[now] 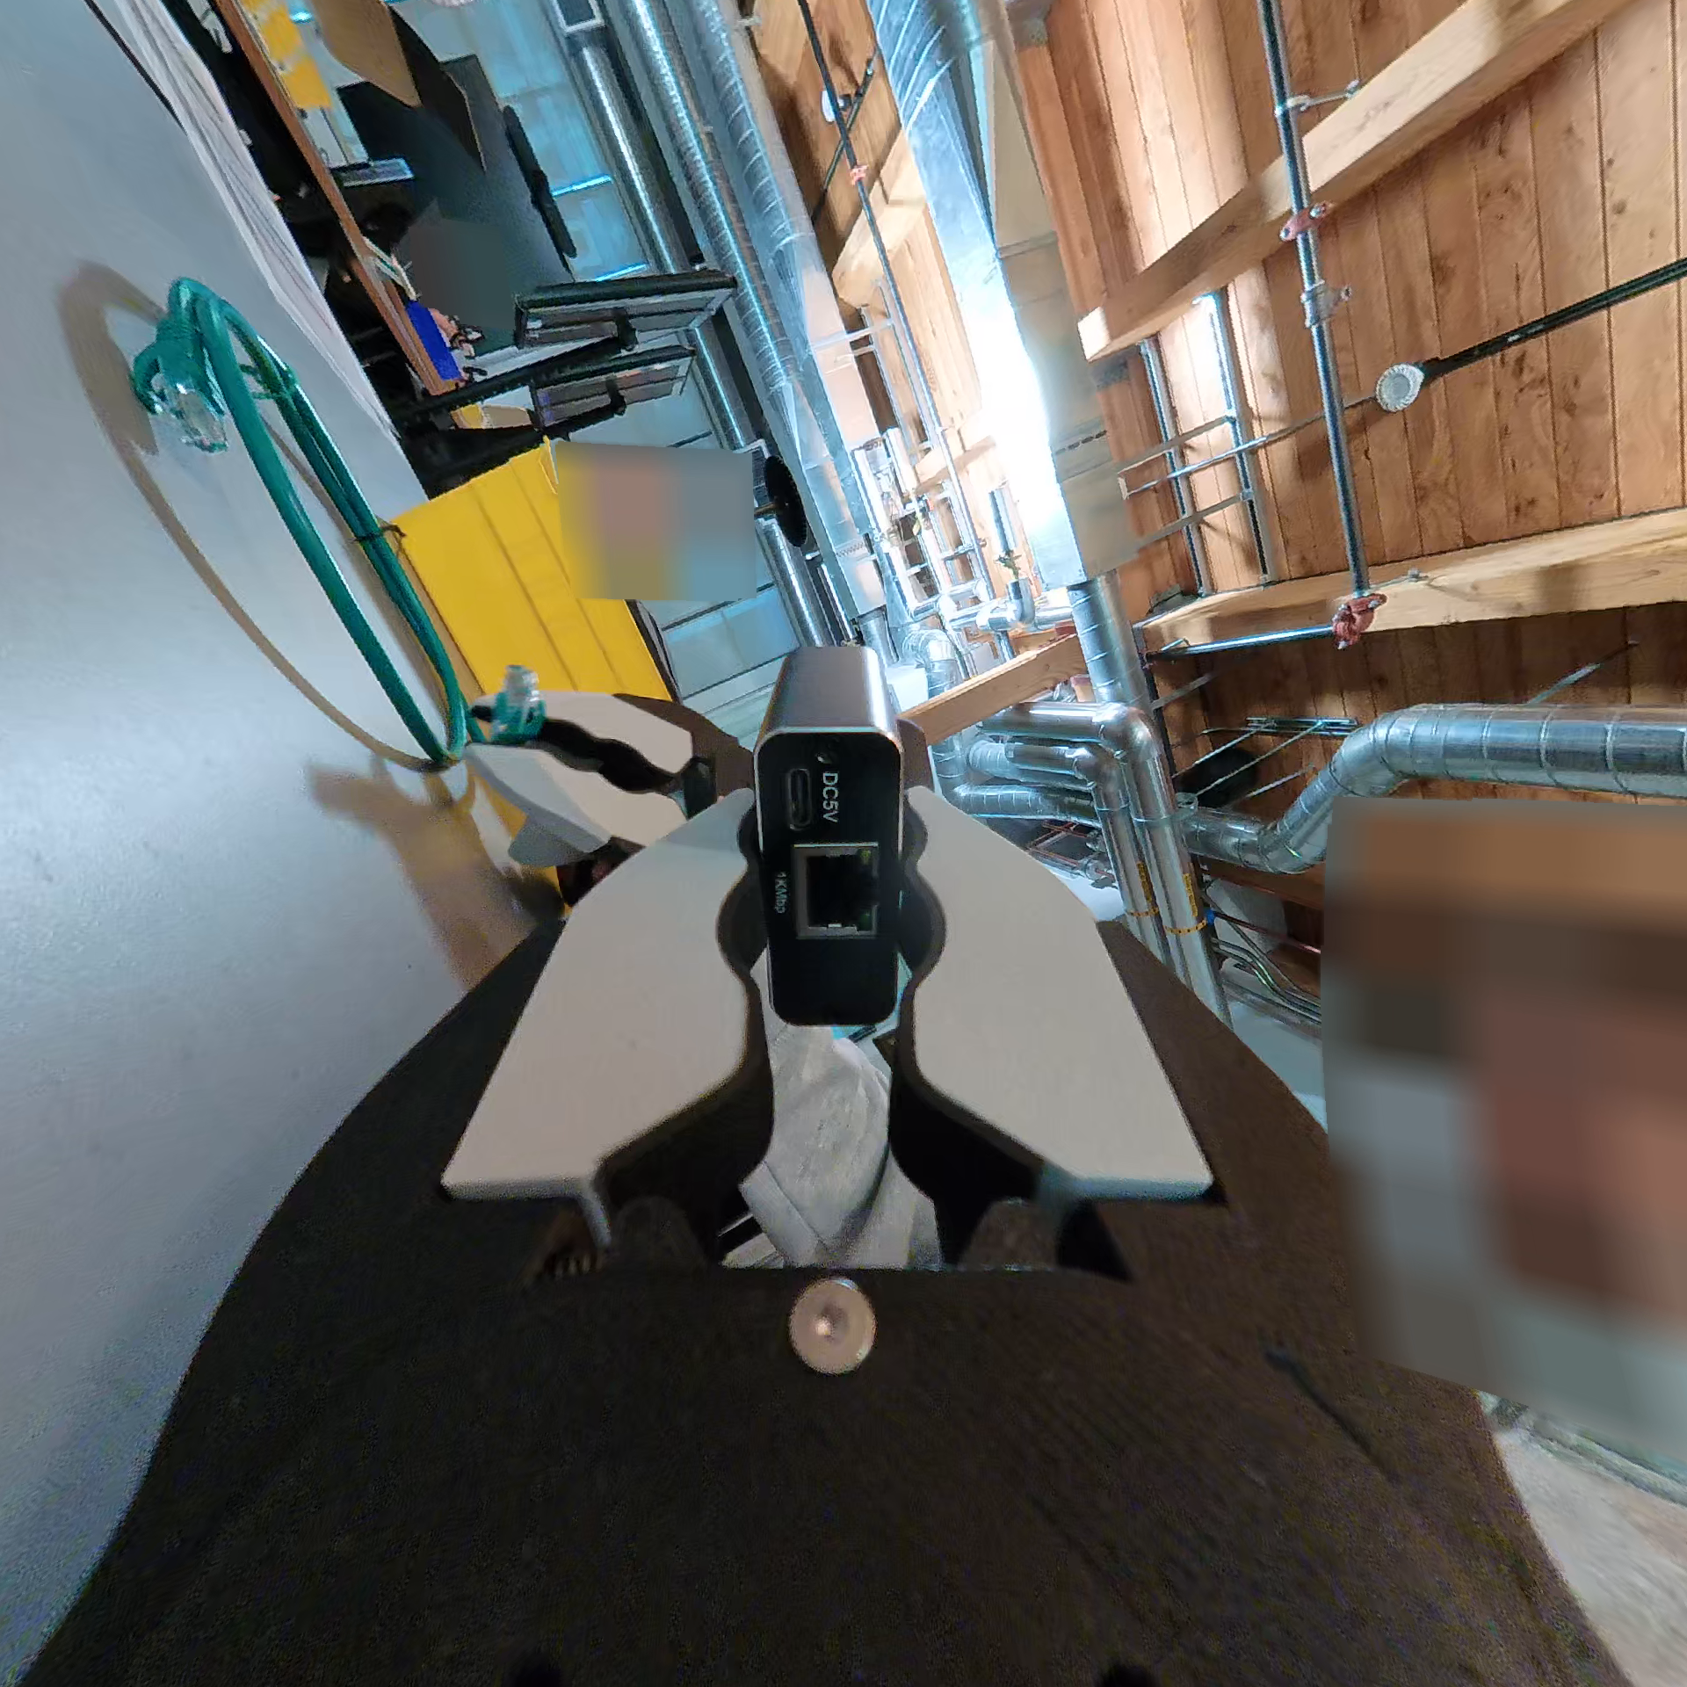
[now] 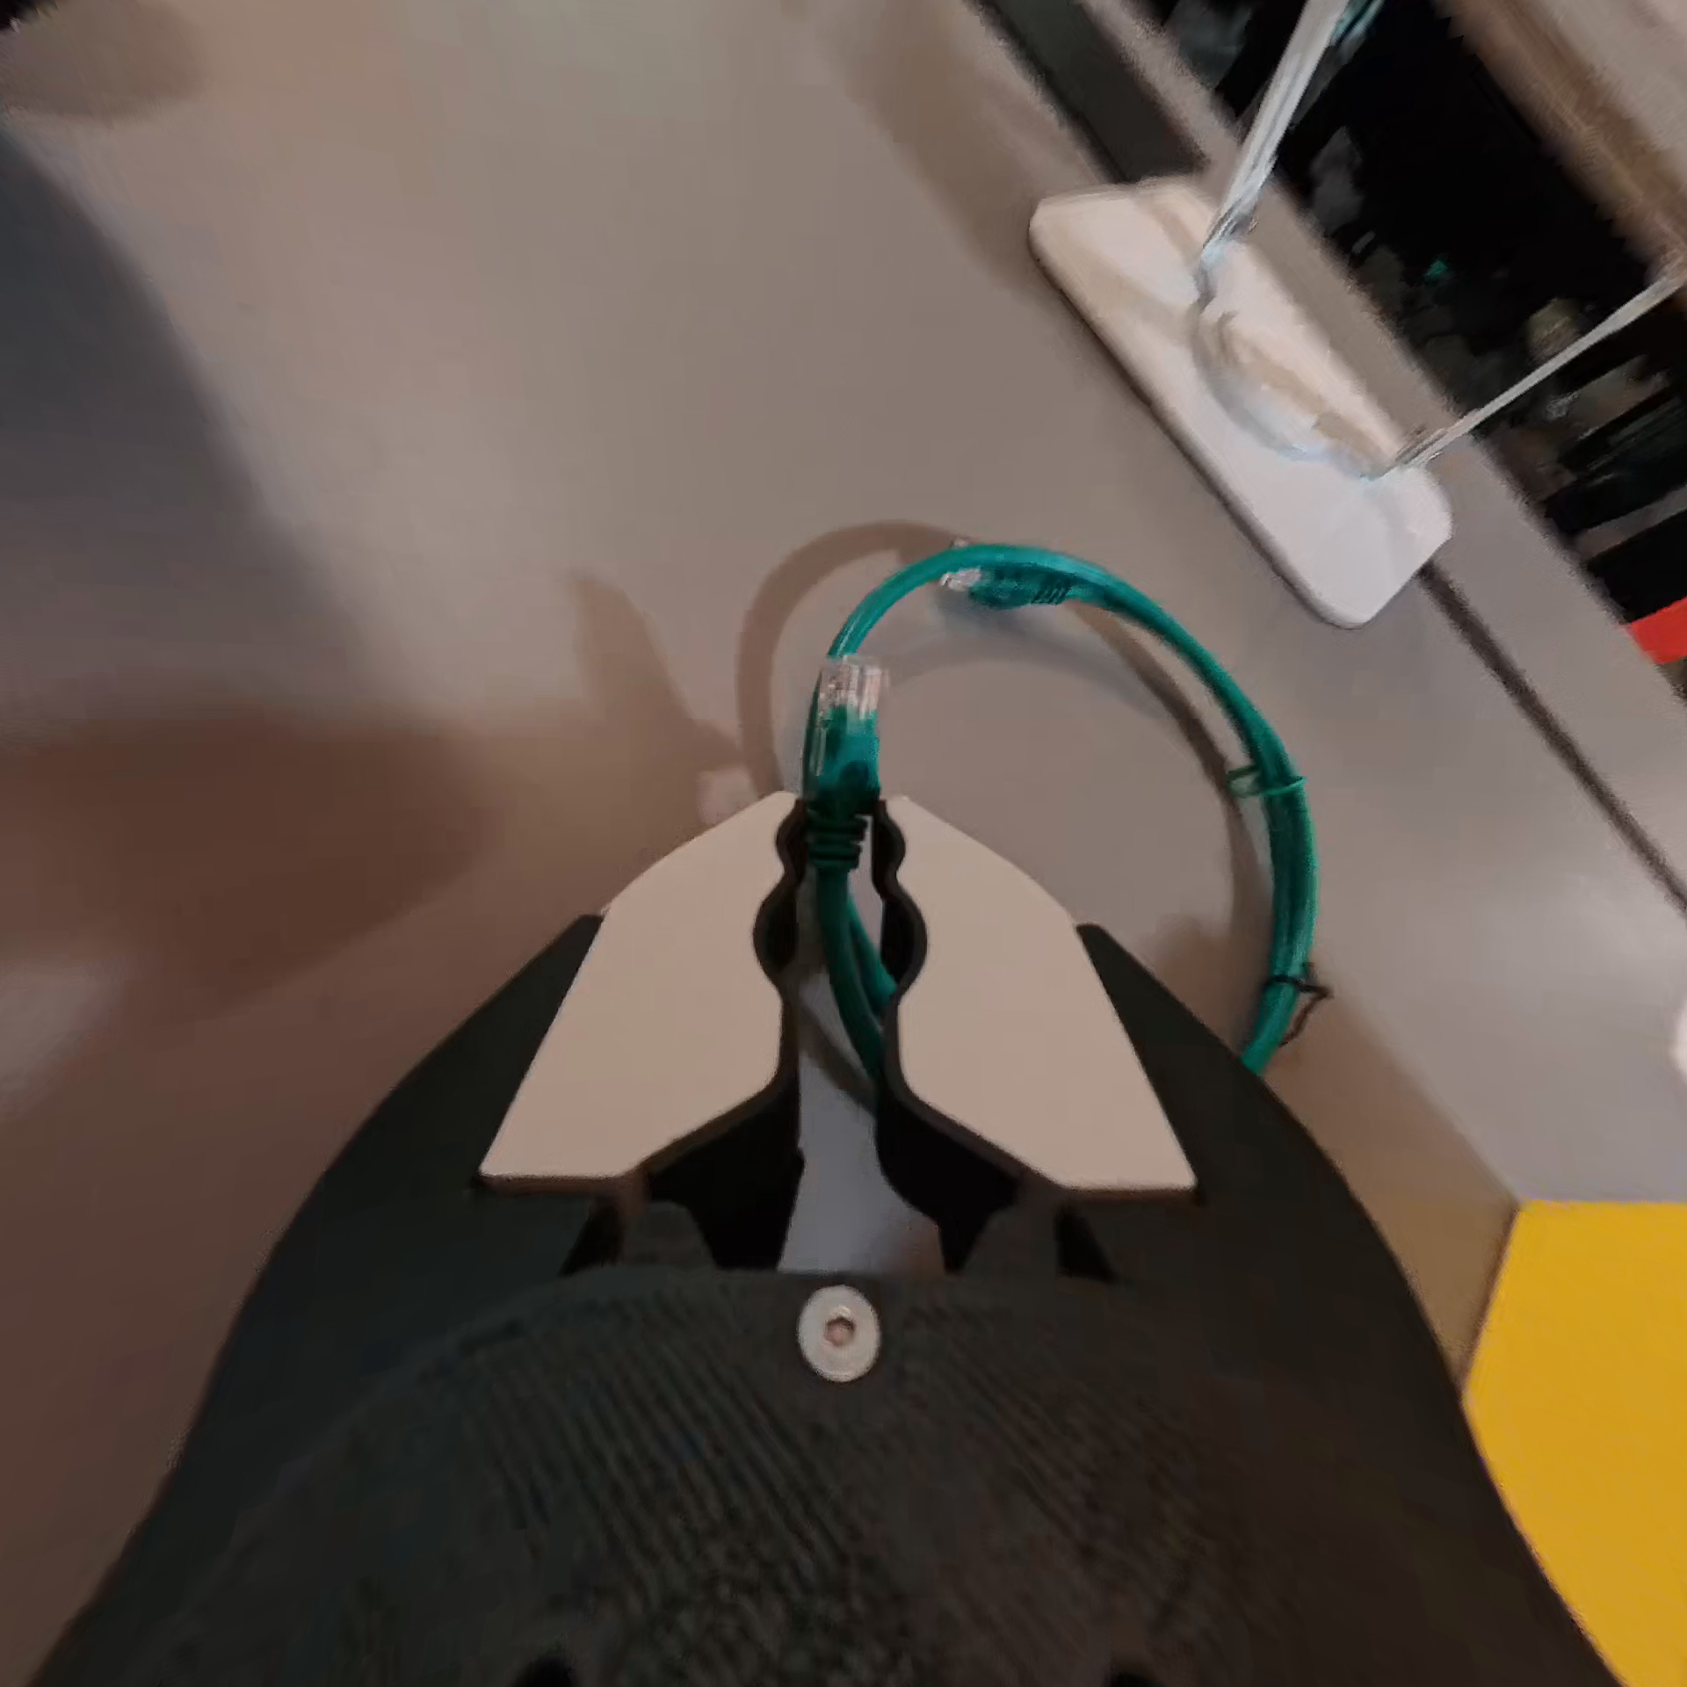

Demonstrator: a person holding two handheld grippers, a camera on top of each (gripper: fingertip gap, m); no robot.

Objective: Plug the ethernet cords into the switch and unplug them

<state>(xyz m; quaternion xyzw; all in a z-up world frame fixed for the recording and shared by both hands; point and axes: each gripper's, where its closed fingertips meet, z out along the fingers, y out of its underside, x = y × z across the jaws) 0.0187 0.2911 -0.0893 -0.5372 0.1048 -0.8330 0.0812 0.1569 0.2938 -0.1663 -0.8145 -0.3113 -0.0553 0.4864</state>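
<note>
My left gripper (image 1: 829,812) is shut on a small dark metal switch (image 1: 829,867) and holds it up in the air, its end face with one ethernet port and a small power port turned toward the camera. My right gripper (image 2: 835,808) is shut on the boot of a green ethernet cord (image 2: 1273,822), with the clear plug (image 2: 849,689) sticking out past the fingertips. The cord loops over the grey table (image 2: 456,411), and its other plug (image 2: 968,581) lies free at the far side. In the left wrist view the right gripper (image 1: 584,758) shows to the left with the plug (image 1: 518,698), apart from the switch.
A white flat base (image 2: 1232,392) with a clear stand on it sits at the table's far right edge. Something yellow (image 2: 1588,1424) lies beyond the table's near right corner. Wooden wall, metal ducts and pipes (image 1: 1095,776) fill the background in the left wrist view.
</note>
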